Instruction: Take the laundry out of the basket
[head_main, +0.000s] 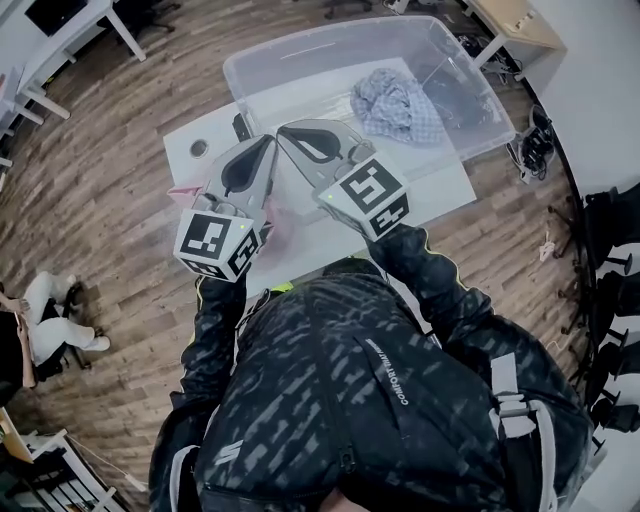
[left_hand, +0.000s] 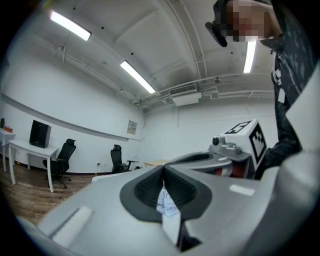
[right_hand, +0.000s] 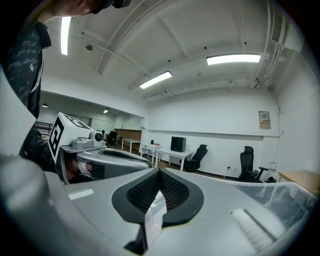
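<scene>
Barely started: checked cloth (head_main: 395, 105) and dark garment (head_main: 457, 100) to lift from basket (head_main: 300, 45); left gripper (head_main: 271, 140), right gripper (head_main: 281, 128) jaws closed tight, holding nothing.

1. We hold our left grey two-jaw gripper (head_main: 271, 141) out ahead, about level, with its jaws pressed together on nothing.
2. Our right grey two-jaw gripper (head_main: 283, 129) sits just beside it, tipped slightly downward, its jaws likewise closed and empty.
3. The two tips nearly meet, forming a V.
4. Our left dark patterned sleeve (head_main: 216, 322) and right dark patterned sleeve (head_main: 425, 268) both reach forward.
</scene>
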